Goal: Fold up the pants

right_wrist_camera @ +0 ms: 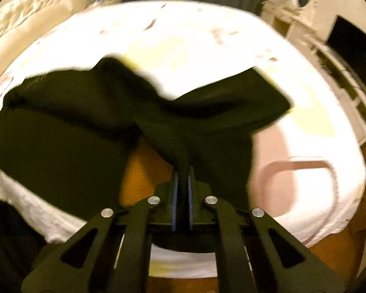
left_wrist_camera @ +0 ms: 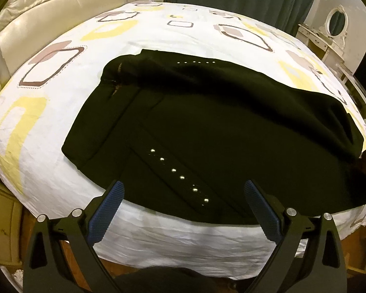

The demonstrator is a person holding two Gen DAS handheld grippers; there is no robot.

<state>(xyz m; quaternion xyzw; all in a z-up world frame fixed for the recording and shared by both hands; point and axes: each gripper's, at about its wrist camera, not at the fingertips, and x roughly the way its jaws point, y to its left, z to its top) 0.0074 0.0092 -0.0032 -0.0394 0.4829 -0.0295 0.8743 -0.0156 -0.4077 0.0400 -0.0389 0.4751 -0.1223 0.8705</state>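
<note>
**Inspector A:** Item under inspection: black, soft knit pants with a row of small silver studs (left_wrist_camera: pixel 178 112), lying on the bed with a white sheet printed in yellow and brown rounded squares (left_wrist_camera: pixel 48 112). From the left wrist view, the garment is spread broadly across the mattress, its near edge just ahead of the left tool (left_wrist_camera: pixel 183 190). That tool is spread wide, blue ribbed pads apart, holding nothing; it hangs over the near edge of the cloth, though I cannot tell whether it touches.

**Inspector B:** And the other side?

**Inspector A:** The right tool (right_wrist_camera: pixel 182 171) has its pads pressed together on a bunched ridge of the same black fabric (right_wrist_camera: pixel 183 127). From that pinch the cloth rises and fans outward, one mass to the left, one leg end to the upper right. The view is blurred, so finer detail is not readable.

**Inspector B:** Governing relation?

**Inspector A:** The long axis runs across both views, left to right. The right tool has the far-right portion; the studded body lies directly ahead of the left tool, which is the nearer one to it. In my judgement, the fold will carry the pinched end leftward over that body.
</note>
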